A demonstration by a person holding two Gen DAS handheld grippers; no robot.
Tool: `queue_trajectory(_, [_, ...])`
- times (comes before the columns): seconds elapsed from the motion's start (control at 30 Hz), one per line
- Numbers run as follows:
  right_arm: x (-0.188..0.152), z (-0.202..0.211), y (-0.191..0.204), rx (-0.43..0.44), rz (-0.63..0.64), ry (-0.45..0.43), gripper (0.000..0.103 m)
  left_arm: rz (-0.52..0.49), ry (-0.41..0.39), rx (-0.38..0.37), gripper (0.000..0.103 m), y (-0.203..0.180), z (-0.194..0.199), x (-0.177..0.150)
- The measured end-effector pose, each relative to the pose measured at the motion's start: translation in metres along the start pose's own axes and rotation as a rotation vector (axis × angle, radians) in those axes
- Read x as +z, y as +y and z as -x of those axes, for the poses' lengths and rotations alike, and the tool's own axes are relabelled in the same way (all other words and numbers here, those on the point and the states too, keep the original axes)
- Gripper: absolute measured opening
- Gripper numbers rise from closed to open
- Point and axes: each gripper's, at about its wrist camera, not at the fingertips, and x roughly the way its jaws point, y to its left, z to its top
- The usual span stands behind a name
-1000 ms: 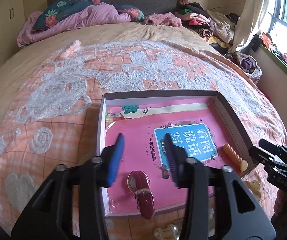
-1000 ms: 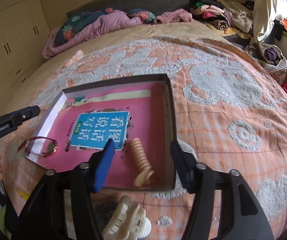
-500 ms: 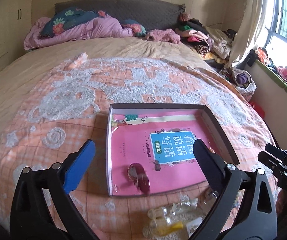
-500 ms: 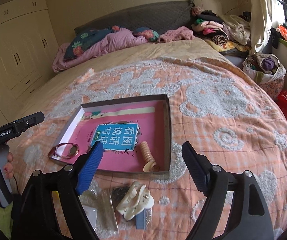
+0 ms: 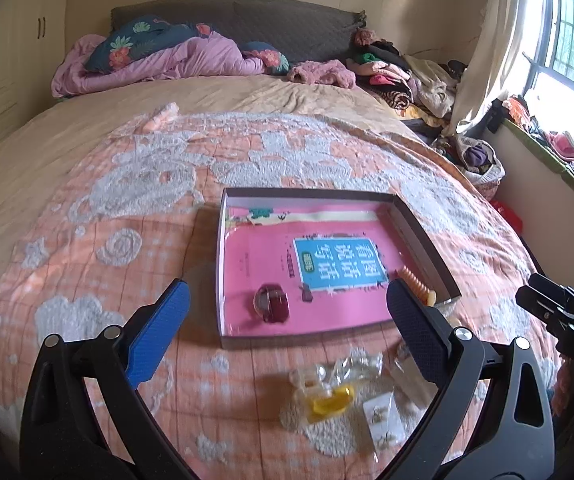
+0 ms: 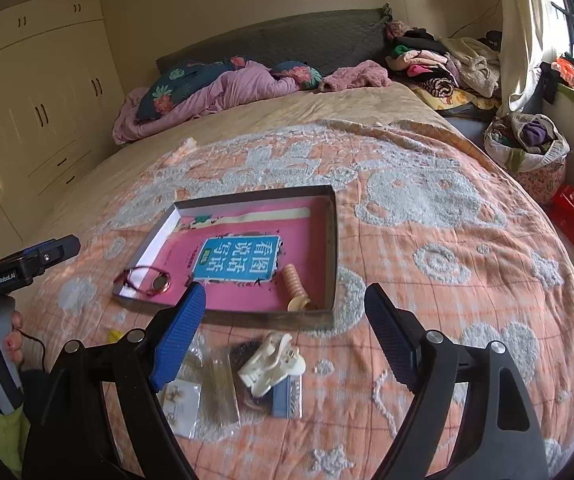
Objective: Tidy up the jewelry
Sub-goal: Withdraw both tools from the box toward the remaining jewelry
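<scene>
A shallow box with a pink book inside lies on the bed. A dark red watch lies at its near left. An orange ridged hair clip lies at its near right. Loose items sit in front of the box: a cream claw clip, a yellow clip and small clear bags. My left gripper is open and empty above the loose items. My right gripper is open and empty above the claw clip.
The orange and white bedspread covers the bed. Pillows and a purple quilt lie at the headboard. Clothes are piled at the far right. A laundry basket and a red box stand beside the bed.
Both grippers have opened wide and pulled back from the box. The watch, released by the left gripper, now lies in the box. The loose items in front have come into view.
</scene>
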Motion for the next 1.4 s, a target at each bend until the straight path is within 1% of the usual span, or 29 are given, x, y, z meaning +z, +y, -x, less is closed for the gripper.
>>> queue_trajectory(0.43, [-0.025, 0.007, 0.003, 0.002, 0.016, 0.035, 0.082, -0.009, 0.061, -0.001, 0.092, -0.005, 0.002, -0.042])
queue_trajectory(0.6, [-0.037, 0.004, 0.004, 0.005, 0.019, 0.06, 0.083, -0.009, 0.093, -0.003, 0.092, -0.008, -0.001, -0.057])
queue_trajectory(0.87, [-0.048, -0.001, 0.007, 0.01, 0.025, 0.09, 0.083, -0.011, 0.157, -0.011, 0.092, -0.016, -0.015, -0.082])
queue_trajectory(1.07, [-0.054, -0.014, 0.007, 0.006, 0.033, 0.119, 0.083, -0.007, 0.18, 0.0, 0.092, -0.018, -0.029, -0.091])
queue_trajectory(1.23, [-0.057, -0.032, 0.007, 0.001, 0.043, 0.15, 0.083, 0.01, 0.2, 0.012, 0.092, -0.019, -0.043, -0.098])
queue_trajectory(1.4, [-0.056, -0.055, 0.007, -0.024, 0.058, 0.181, 0.083, 0.028, 0.202, 0.034, 0.092, -0.016, -0.054, -0.098])
